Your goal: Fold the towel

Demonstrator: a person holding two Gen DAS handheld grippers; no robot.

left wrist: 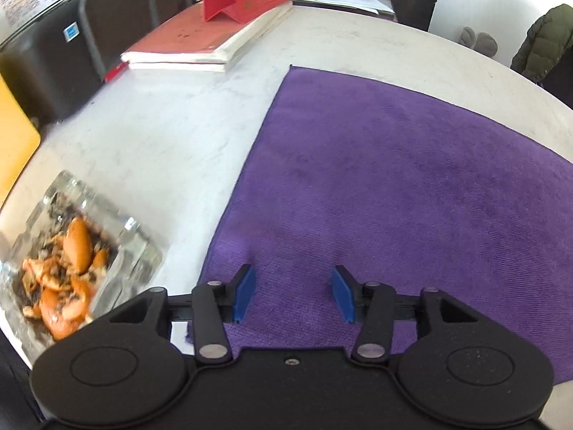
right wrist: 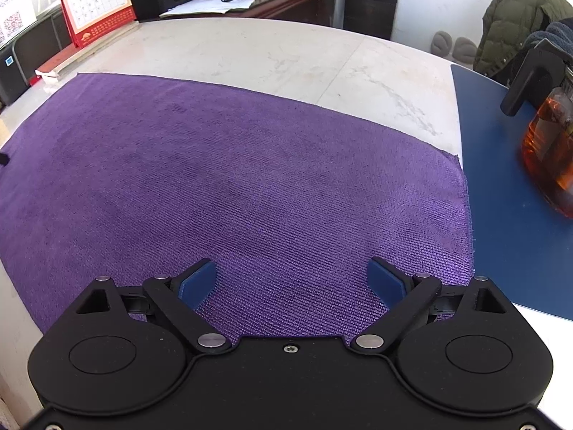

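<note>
Seeing purple towel (right wrist: 232, 179) spread flat on the pale table (right wrist: 286, 53). My left gripper (left wrist: 293, 294) is over its near-left corner, blue pads apart, nothing between them. My right gripper (right wrist: 292, 279) is over the near-right part, spread wider, also holding nothing. Towel's right edge touches the blue mat (right wrist: 501, 197); glass ashtray (left wrist: 82, 247) sits near the left edge. Bare table beyond the far edge. Desk calendar (right wrist: 95, 3) print unreadable.
</note>
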